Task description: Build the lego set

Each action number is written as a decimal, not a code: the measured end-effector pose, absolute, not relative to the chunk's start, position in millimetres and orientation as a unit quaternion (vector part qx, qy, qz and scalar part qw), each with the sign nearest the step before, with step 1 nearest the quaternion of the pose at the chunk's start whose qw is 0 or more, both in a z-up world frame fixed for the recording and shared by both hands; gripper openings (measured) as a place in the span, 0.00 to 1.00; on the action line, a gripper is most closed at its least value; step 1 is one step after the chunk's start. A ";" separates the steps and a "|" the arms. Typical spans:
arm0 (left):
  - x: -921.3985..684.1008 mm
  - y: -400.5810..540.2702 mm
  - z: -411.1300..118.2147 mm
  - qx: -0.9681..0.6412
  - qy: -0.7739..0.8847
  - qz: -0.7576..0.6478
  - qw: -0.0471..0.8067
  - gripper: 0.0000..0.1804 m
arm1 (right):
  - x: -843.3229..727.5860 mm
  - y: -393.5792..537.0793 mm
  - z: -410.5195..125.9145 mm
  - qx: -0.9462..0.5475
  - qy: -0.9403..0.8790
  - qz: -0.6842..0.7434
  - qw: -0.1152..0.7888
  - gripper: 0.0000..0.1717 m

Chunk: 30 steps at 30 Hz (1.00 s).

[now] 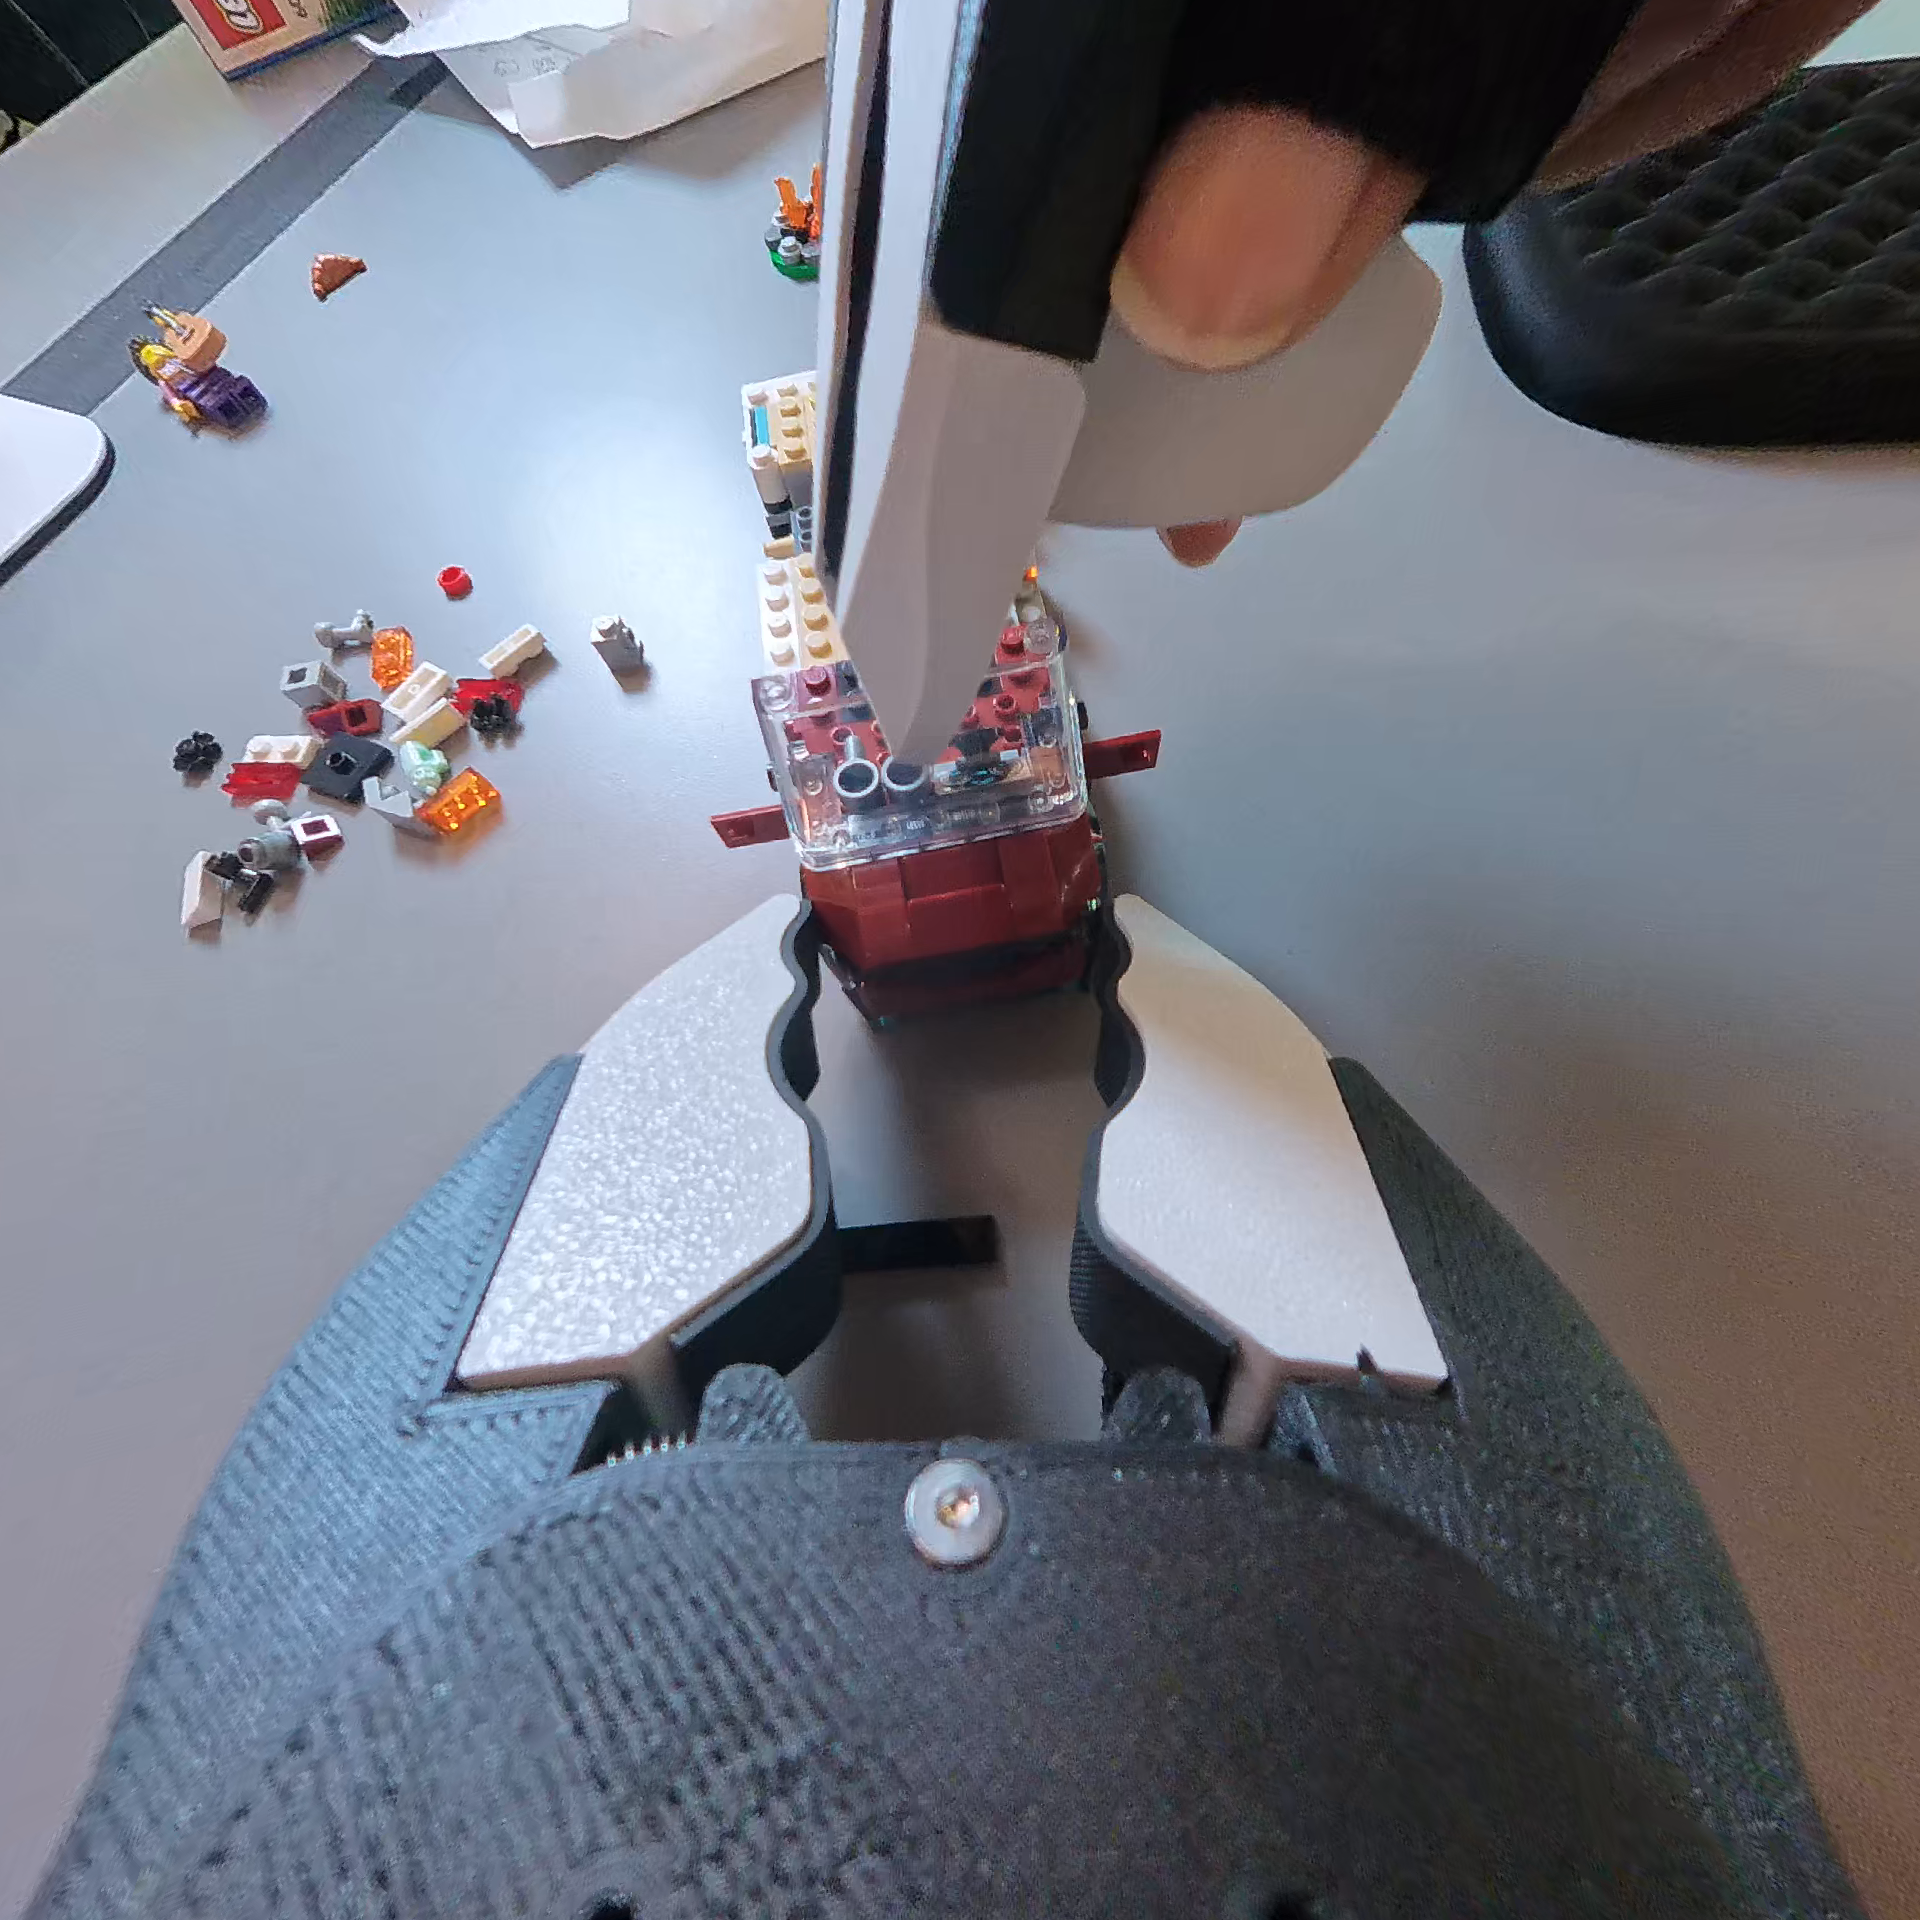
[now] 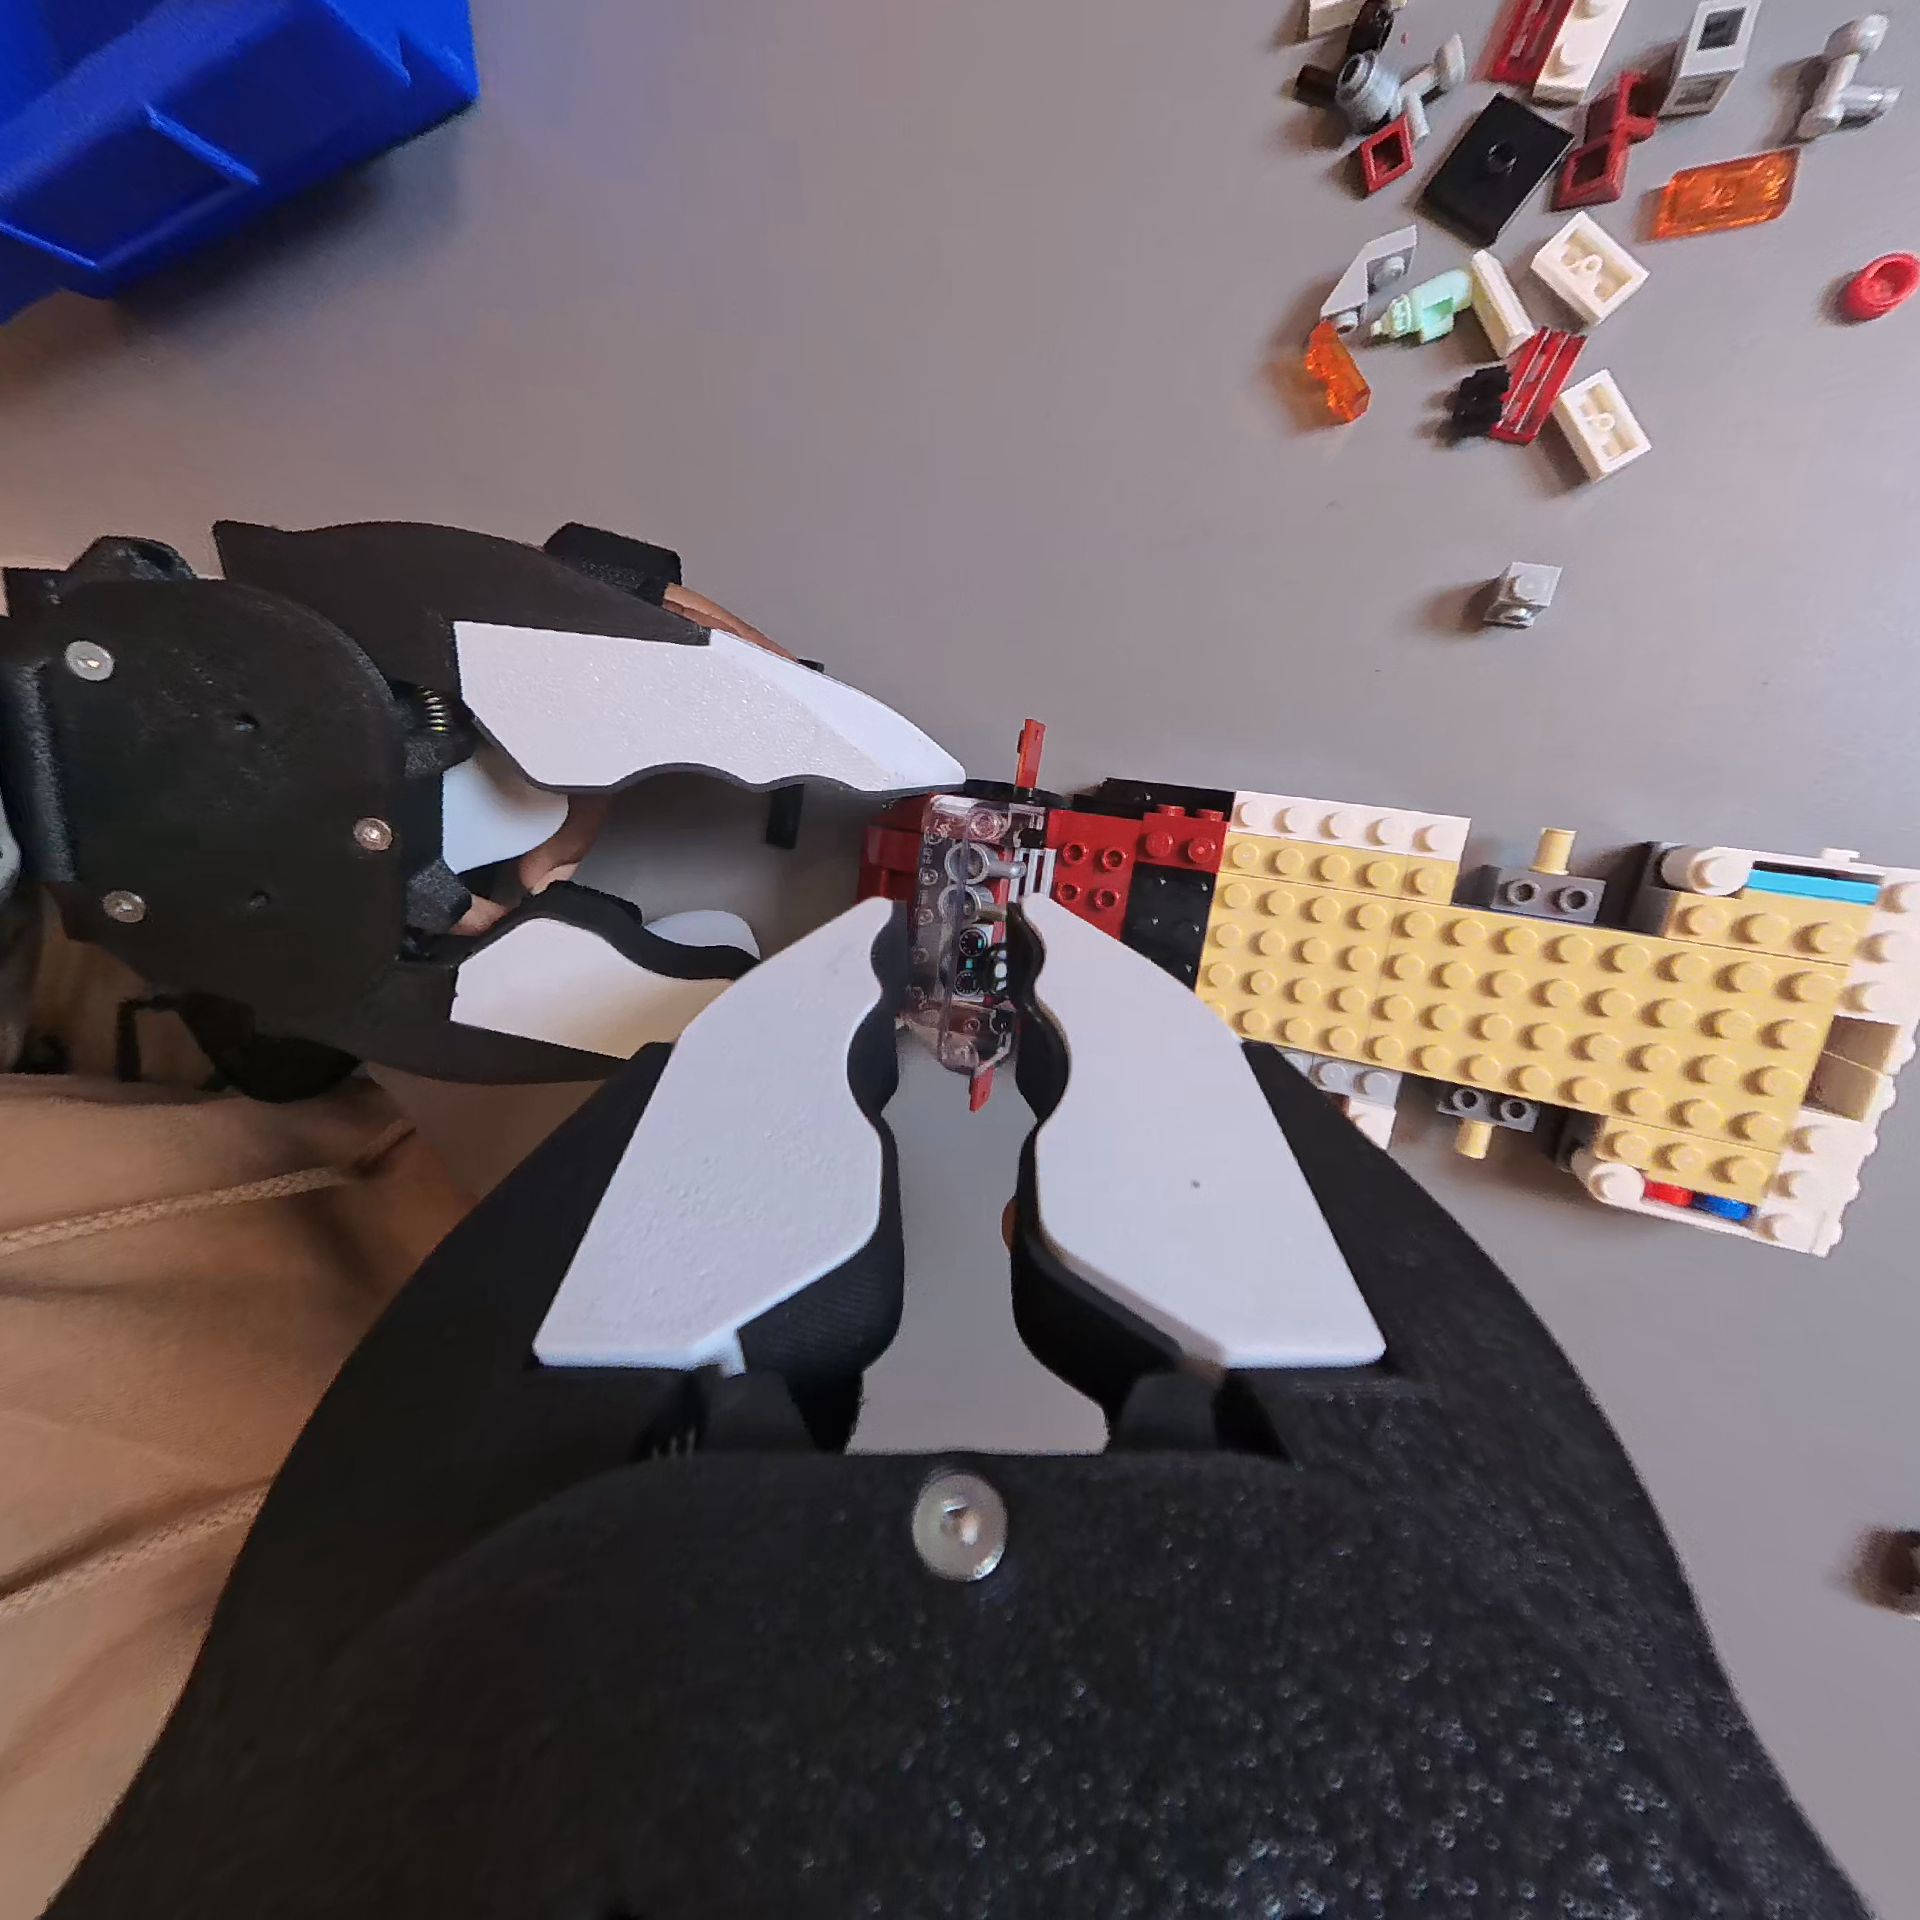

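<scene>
A long brick vehicle [image 2: 1507, 987] lies on the grey table [image 2: 727, 364], with a tan studded deck, a dark red nose [image 1: 956, 894] and a clear windscreen piece [image 1: 925, 769]. My left gripper [image 1: 958, 920] is shut on the dark red nose, with a pad pressed on each side. It also shows in the right wrist view [image 2: 727, 717]. My right gripper [image 2: 948, 920] comes down from above. Its fingertips stand on either side of the clear windscreen [image 2: 961, 987] without a plain press. Its finger [image 1: 914, 665] shows in the left wrist view, with its tip at the cabin.
Several loose small bricks [image 1: 364, 748] lie to the left of the vehicle and also show in the right wrist view [image 2: 1507, 260]. A lone grey brick [image 2: 1519, 594] lies apart. A blue bin [image 2: 187, 135], a purple minifigure build [image 1: 197, 374], papers [image 1: 582, 73] and a black chair [image 1: 1714, 260] stand around. Left tips and right tips are each some 30 centimetres from the purple minifigure build [image 1: 197, 374].
</scene>
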State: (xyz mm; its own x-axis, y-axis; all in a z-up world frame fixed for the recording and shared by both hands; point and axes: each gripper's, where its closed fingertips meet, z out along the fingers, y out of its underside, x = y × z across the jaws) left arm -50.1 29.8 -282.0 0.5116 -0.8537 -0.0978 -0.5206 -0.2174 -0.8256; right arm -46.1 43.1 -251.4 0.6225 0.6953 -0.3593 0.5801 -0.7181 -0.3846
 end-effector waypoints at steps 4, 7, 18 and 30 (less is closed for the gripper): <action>-50.0 29.8 -282.0 -0.756 0.455 -0.194 0.430 0.28 | -43.2 41.6 -249.1 -0.891 -0.374 0.227 0.125 0.03; -50.0 29.8 -281.9 -0.756 0.455 -0.194 0.430 0.28 | -43.0 41.1 -249.5 -0.890 -0.381 0.215 0.127 0.01; -49.7 30.2 -282.0 -0.756 0.459 -0.190 0.427 0.28 | -41.9 41.0 -251.4 -0.896 -0.376 0.200 0.123 0.02; -49.4 31.6 -282.1 -0.751 0.472 -0.189 0.422 0.28 | -41.9 42.6 -252.4 -0.896 -0.378 0.189 0.134 0.02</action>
State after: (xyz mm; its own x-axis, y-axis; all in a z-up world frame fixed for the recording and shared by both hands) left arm -49.4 31.6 -282.1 0.4824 -0.8684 -0.1147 -0.5495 -0.1980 -0.8117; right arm -41.9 42.6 -252.4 0.6421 0.7287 -0.2381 0.6274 -0.6780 -0.3829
